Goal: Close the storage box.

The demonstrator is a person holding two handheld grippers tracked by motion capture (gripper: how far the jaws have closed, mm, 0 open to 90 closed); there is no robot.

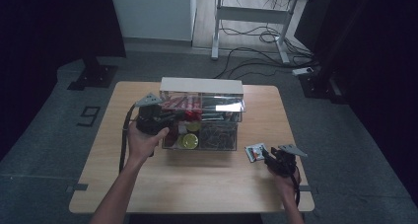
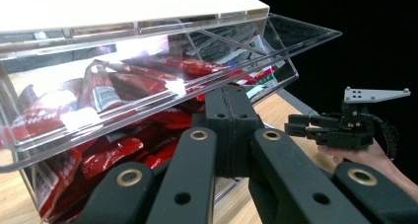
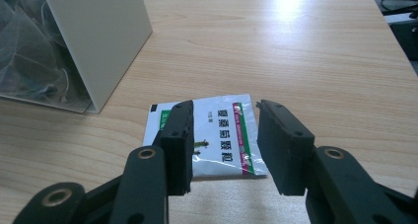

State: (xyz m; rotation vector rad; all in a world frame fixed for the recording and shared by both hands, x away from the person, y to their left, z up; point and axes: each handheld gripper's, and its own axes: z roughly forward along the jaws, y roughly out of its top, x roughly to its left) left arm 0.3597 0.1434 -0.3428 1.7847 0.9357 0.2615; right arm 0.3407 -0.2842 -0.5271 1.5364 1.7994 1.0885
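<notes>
Grippers are counted as two: the left gripper (image 2: pixel 231 120) is clenched against one clear organiser (image 1: pixel 199 119), and the right gripper (image 3: pixel 224 135) is spread over one white sachet (image 3: pixel 217 135), whose green print is legible in the right gripper view.

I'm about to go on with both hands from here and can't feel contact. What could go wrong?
1. The left gripper props the clear lid over the red packets; if it slips, the lid may drop shut.
2. The right gripper is open around the flat white sachet lying on the table; closing may just scrape or push it.
3. The sachet sits near the table's right edge and could slide off.
</notes>
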